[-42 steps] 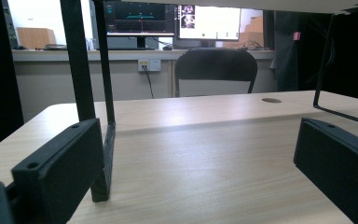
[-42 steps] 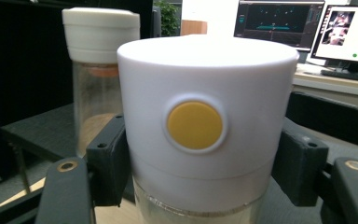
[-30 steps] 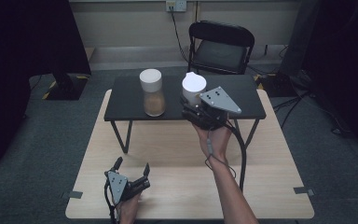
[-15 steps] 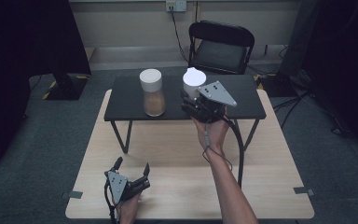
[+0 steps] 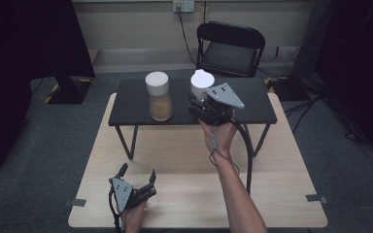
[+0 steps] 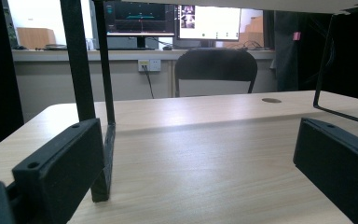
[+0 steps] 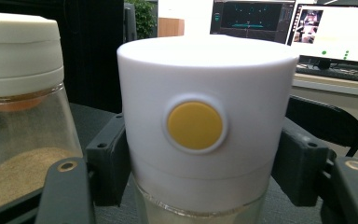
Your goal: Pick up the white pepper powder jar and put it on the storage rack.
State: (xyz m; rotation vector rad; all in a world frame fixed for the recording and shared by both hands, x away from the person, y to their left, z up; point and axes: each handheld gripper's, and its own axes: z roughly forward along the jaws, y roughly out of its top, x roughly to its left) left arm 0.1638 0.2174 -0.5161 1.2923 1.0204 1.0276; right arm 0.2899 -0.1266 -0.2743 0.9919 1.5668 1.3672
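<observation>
My right gripper (image 5: 200, 100) is shut on a glass jar with a white lid (image 5: 202, 80) over the small black table (image 5: 131, 104). In the right gripper view its jaws press both sides of that jar's lid (image 7: 205, 88), just below a round yellow button (image 7: 195, 125). Whether the jar stands on the table or hangs above it I cannot tell. A second white-lidded jar with brown powder (image 5: 158, 97) stands to its left, close by (image 7: 21, 116). My left gripper (image 5: 137, 171) rests low on the wooden table (image 5: 281, 194) near the front left, open with nothing between its jaws (image 6: 200, 158).
The black table stands on thin metal legs (image 6: 81, 70) on the wooden table's far half. A black chair (image 5: 230, 46) stands behind it against the wall. Cables run on the grey floor at the right (image 5: 315, 102).
The right gripper and its white-lidded jar have shifted slightly toward the far side of the black table. The left gripper has stayed still.
</observation>
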